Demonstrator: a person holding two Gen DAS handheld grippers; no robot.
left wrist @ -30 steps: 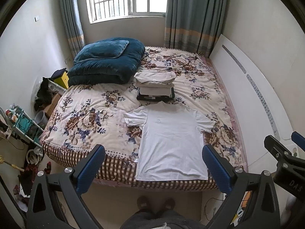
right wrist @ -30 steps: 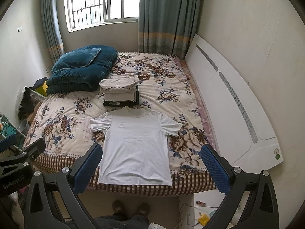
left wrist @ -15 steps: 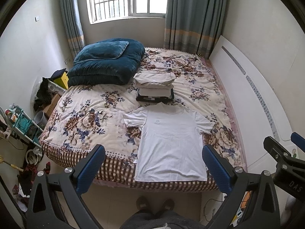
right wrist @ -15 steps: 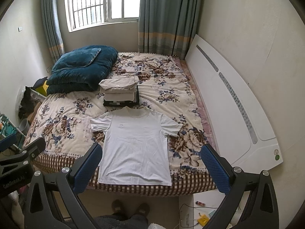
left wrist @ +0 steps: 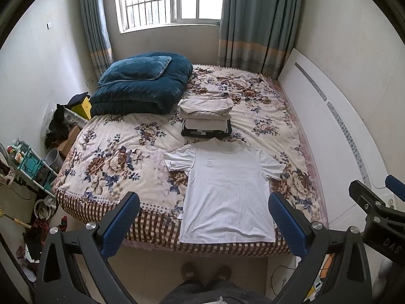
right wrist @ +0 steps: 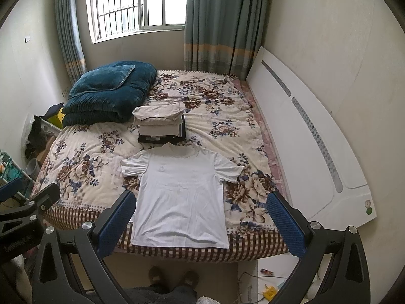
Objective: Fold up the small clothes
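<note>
A white T-shirt (left wrist: 225,190) lies flat and spread out at the near edge of the floral bed (left wrist: 121,162), collar away from me. It also shows in the right wrist view (right wrist: 181,197). Behind it sits a stack of folded clothes (left wrist: 206,119), beige on top and dark at the bottom, also in the right wrist view (right wrist: 160,124). My left gripper (left wrist: 203,217) is open and empty, held high above the bed's near edge. My right gripper (right wrist: 200,220) is open and empty at about the same height.
A folded teal duvet (left wrist: 141,86) lies at the bed's far left. A white headboard panel (right wrist: 308,136) leans on the right wall. Clutter and a rack (left wrist: 27,162) fill the floor at left. The person's feet (left wrist: 206,273) stand at the bed's near edge.
Both grippers have stayed open and nearly still, with only a slight drift of the view. The T-shirt and the stack have not moved.
</note>
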